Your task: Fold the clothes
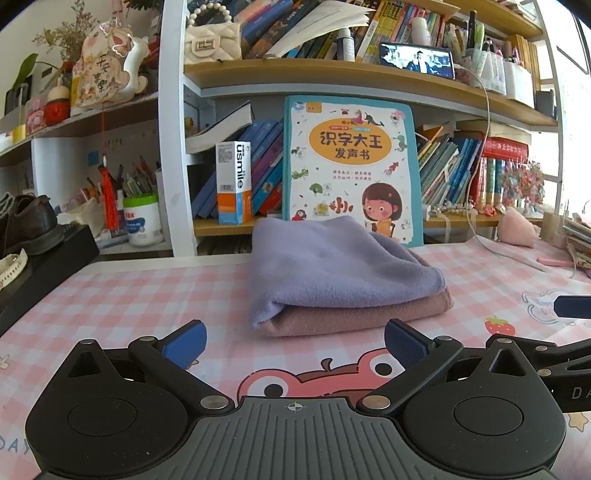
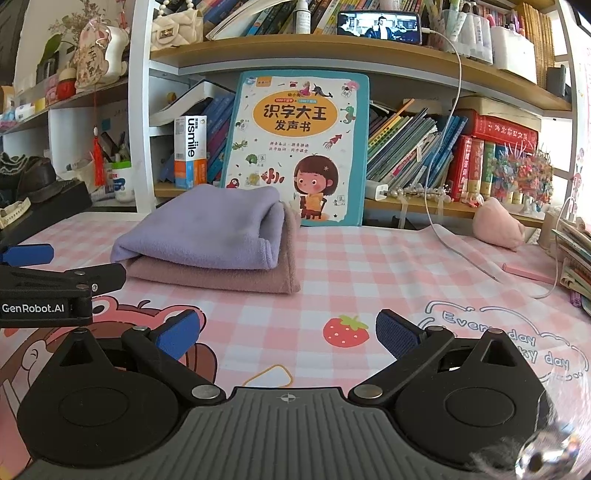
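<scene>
2 folded cloths sit stacked at the centre of both frames, and that is where we judge the task to stand: the lavender cloth (image 1: 332,262) lies folded on top of the dusty pink cloth (image 1: 354,314), both resting on the pink checked table mat (image 1: 129,295), just in front of the children's book (image 1: 351,166) that leans against the shelf; the edges look reasonably squared, though the lavender layer overhangs the pink one at the lower left of the stack in the left wrist view; we see no loose garment anywhere on the mat, so folding looks finished or nearly so, with at most a little tidying left; our left gripper (image 1: 295,345) sits low in its frame with its blue pads spread wide and nothing between them; our right gripper (image 2: 290,334) is likewise spread apart and empty, near the strawberry print (image 2: 345,330), with the stack in the upper left of its view; as for containers, a white tub with a green lid (image 1: 142,219) at the left of the left wrist view holds pens and pencils, and clear holders (image 2: 469,26) on the upper shelf at the top right of the right wrist view seem to hold more stationery, too small for us to tell exactly.
</scene>
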